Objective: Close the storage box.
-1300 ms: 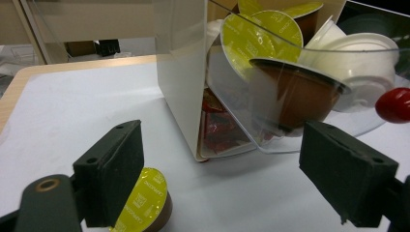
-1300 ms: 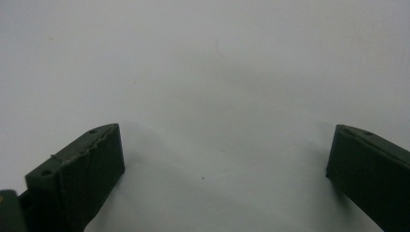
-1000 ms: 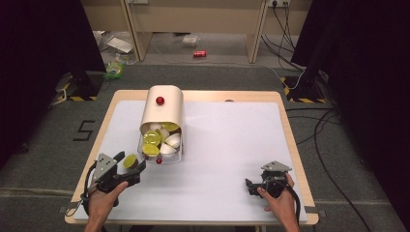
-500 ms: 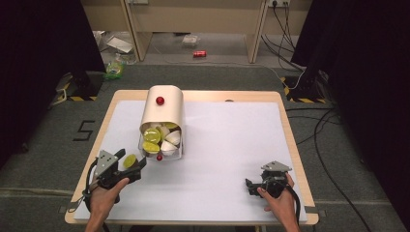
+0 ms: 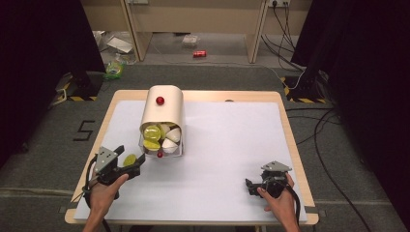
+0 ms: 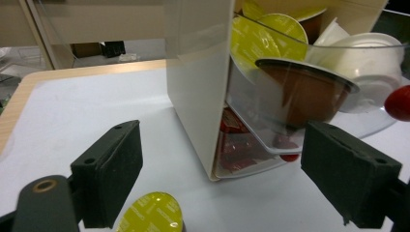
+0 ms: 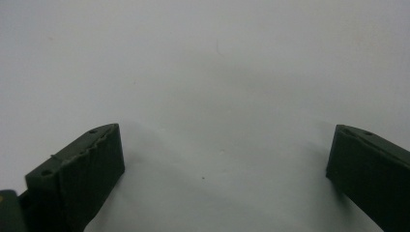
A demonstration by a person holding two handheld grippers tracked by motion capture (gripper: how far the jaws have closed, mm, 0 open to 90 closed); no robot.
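Note:
A cream capsule dispenser (image 5: 163, 111) stands at the table's left middle, and its clear drawer (image 5: 161, 137) is pulled out toward me. The drawer holds several capsules with yellow-green or white lids. One yellow-lidded capsule (image 5: 129, 160) lies on the white table just left of the drawer. My left gripper (image 5: 130, 154) is open around it without touching it. In the left gripper view the capsule (image 6: 151, 217) sits low between the jaws, near the left one, with the dispenser (image 6: 198, 72) ahead. My right gripper (image 5: 251, 185) stands open over bare table at the front right, nothing between its jaws (image 7: 225, 133).
A red knob (image 5: 160, 100) sits on the dispenser's top and another (image 5: 159, 154) on the drawer front. In the left gripper view a brown capsule (image 6: 304, 92) leans against the drawer's clear wall. The white table surface (image 5: 227, 140) stretches between the two grippers.
The left gripper has shifted only slightly around the yellow capsule. The capsule, the dispenser and the right gripper have stayed in place.

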